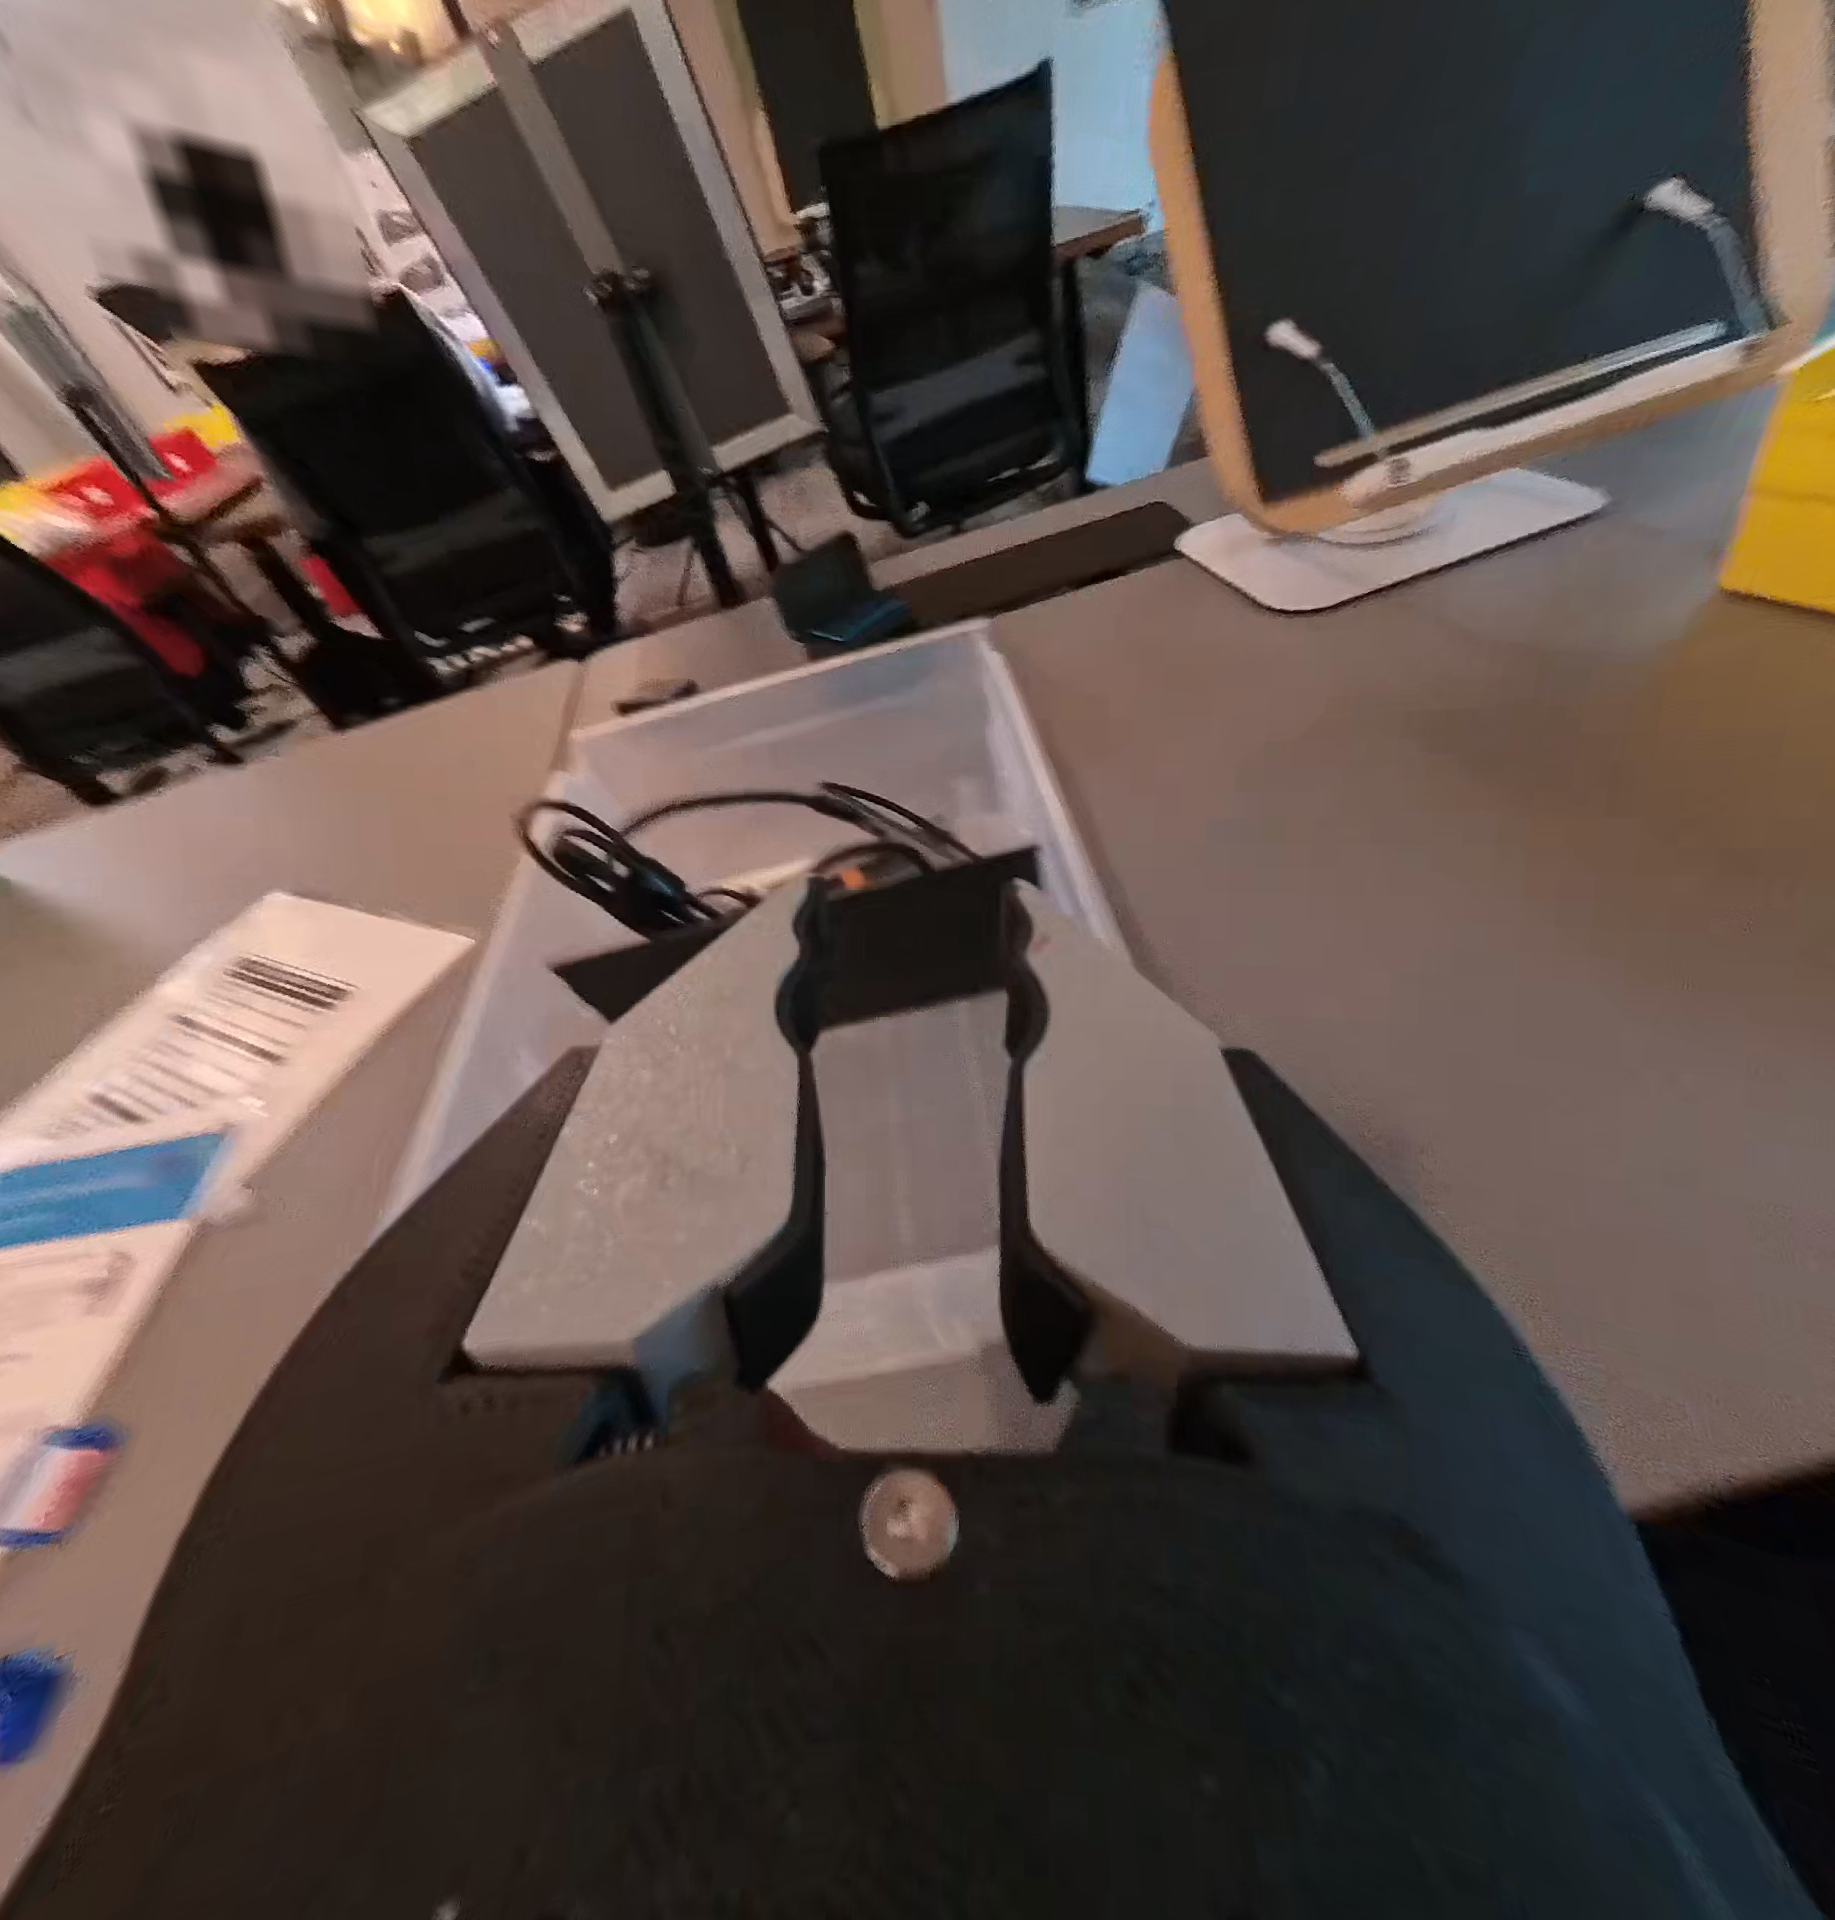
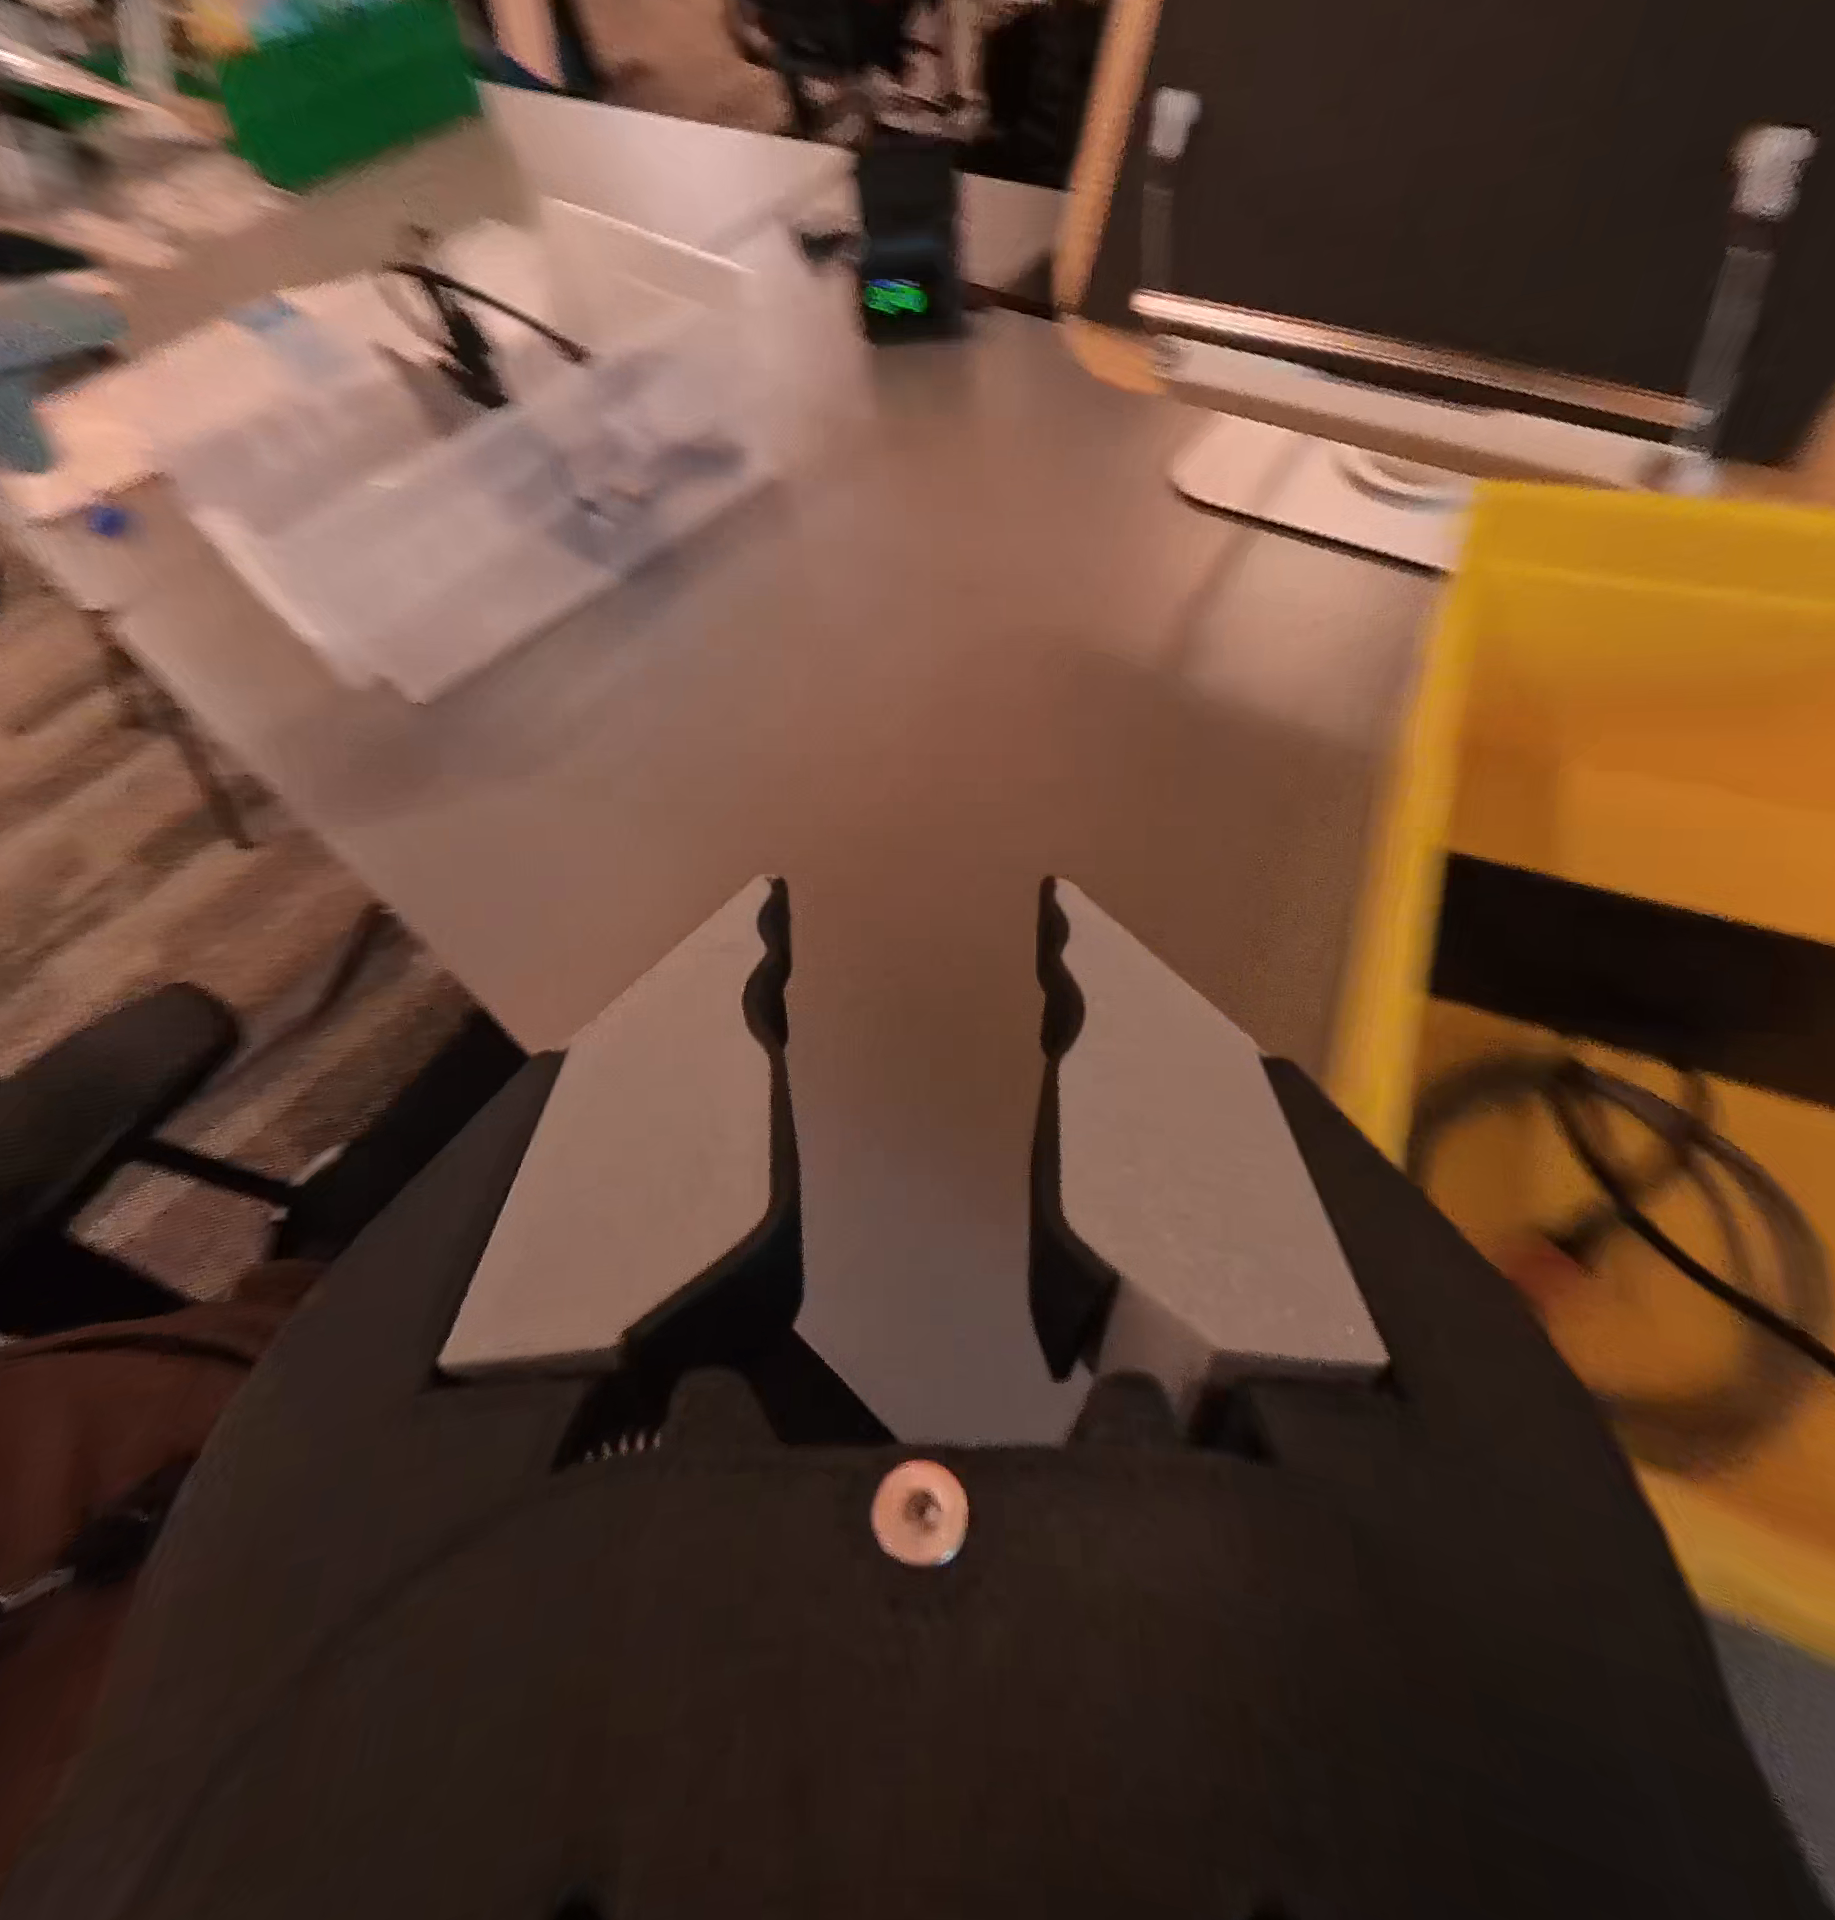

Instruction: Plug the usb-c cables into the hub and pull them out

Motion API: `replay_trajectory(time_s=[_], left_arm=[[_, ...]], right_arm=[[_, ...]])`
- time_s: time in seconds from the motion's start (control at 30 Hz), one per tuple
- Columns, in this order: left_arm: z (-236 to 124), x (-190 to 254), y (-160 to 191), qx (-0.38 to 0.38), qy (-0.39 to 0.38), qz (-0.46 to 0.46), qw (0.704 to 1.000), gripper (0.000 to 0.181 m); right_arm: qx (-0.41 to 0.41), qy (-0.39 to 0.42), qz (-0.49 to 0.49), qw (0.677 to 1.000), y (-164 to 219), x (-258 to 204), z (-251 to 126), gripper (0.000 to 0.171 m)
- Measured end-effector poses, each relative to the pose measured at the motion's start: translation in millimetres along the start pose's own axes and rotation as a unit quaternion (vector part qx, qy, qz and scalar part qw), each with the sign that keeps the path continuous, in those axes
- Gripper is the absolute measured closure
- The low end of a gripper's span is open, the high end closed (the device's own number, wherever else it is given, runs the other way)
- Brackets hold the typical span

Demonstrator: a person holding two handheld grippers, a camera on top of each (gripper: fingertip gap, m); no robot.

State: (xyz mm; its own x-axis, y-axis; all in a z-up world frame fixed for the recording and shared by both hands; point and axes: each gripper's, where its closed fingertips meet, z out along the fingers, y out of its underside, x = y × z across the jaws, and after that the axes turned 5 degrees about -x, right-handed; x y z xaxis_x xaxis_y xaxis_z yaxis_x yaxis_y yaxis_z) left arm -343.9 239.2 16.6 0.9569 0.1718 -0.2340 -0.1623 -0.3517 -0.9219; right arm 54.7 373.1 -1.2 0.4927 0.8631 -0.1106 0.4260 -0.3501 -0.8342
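My left gripper [image 1: 913, 930] is shut on a flat black hub [image 1: 918, 945], held crosswise between the fingertips above a clear plastic bin [image 1: 788, 717]. An orange spot shows at the hub's far edge. Black cables [image 1: 601, 862] lie coiled in the bin just beyond the hub. My right gripper [image 2: 913, 904] is open and empty, hovering over the bare grey table [image 2: 892, 675]. A coil of black cable [image 2: 1640, 1174] shows at the yellow bin [image 2: 1671, 727] to its right. The clear bin with cables [image 2: 456, 343] is blurred at the far left.
A monitor on a white foot [image 1: 1464, 208] stands at the back right, with the yellow bin [image 1: 1806, 499] beside it. A white box with a barcode [image 1: 217, 1039] lies left of the clear bin. A small black device with a lit screen [image 2: 908, 281] stands behind. Office chairs stand past the table edge.
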Motion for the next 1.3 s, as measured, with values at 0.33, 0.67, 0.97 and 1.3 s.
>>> replay_trajectory(time_s=[0.33, 0.67, 0.97, 1.3], left_arm=[[155, -69, 35, -0.266, -0.002, 0.161, 0.95, 0.142], [182, -103, -18, -0.25, -0.058, 0.207, 0.944, 0.181], [107, -44, -218, 0.041, -0.096, 0.179, 0.978, 0.181], [90, 184, -143, 0.114, 0.161, 0.152, 0.968, 0.181]], right_arm=[[-0.051, -0.085, -0.072, 0.992, 24, -34, 170, 0.134], [-0.011, -0.092, -0.046, 0.995, 27, -10, 176, 0.146], [0.005, -0.099, -0.028, 0.995, 25, -9, 170, 0.145], [0.057, -0.172, -0.035, 0.983, 16, -30, 152, 0.122]])
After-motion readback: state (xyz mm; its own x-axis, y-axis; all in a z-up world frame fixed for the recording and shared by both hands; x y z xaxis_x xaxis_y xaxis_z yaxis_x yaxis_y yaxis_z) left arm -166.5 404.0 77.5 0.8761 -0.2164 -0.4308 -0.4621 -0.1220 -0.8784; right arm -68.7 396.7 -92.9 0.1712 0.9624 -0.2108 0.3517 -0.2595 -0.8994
